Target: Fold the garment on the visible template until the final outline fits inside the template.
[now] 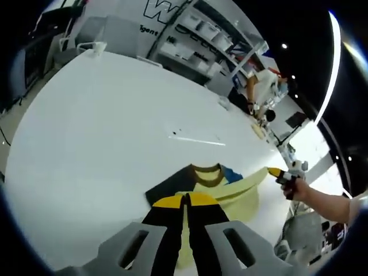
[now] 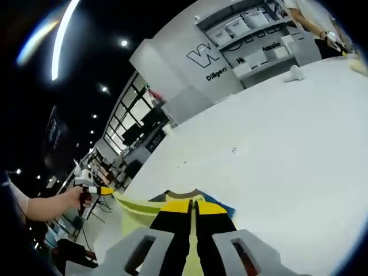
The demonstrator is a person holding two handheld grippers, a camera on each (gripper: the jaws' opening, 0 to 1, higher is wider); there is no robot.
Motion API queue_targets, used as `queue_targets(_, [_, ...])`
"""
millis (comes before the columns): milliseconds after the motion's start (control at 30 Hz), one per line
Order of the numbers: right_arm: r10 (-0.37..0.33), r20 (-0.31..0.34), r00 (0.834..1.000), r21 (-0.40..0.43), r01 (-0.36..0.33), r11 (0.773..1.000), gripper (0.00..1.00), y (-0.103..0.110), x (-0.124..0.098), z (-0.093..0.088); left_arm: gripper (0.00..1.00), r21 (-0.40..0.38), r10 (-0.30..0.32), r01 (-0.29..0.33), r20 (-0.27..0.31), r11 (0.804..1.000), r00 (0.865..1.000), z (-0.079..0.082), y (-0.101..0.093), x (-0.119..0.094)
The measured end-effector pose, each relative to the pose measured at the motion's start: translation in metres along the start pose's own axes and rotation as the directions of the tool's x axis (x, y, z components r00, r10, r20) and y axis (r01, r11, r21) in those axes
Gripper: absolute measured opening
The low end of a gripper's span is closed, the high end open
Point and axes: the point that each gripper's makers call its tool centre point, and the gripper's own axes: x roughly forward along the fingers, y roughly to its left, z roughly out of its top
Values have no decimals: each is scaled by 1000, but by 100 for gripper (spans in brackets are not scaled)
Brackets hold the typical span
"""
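2 tools, jaws together: my left tool (image 1: 185, 198) and right tool (image 2: 192, 204) each pinch the yellow shirt (image 1: 230, 192), bottom centre on the white bench (image 1: 103, 138). Soft, light, limp; I'd grip the hems.

Lab or showroom hall: large white table (image 1: 103, 126), storage shelving (image 1: 213, 34), branded wall lettering (image 2: 202, 57).

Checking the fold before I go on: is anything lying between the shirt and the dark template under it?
Nothing visible does. The yellow shirt lies directly on the dark template on the white table, and both grippers, left and right, look shut on the shirt.
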Motion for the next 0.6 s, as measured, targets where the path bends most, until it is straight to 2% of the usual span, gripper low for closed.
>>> queue_targets(267, [-25,-6,1000,16,25,1000,0,-12,16,5,3,-41,13,-12,7,999,1000,13,11,16])
queue_targets(400, [-39,-16,999,42,39,998,0,-21,24,6,3,-53,26,-27,-11,998,1000,17,20,29])
queue_targets(600, [-63,-30,998,67,65,996,0,-33,35,5,3,-112,41,-41,-9,993,999,22,32,44])
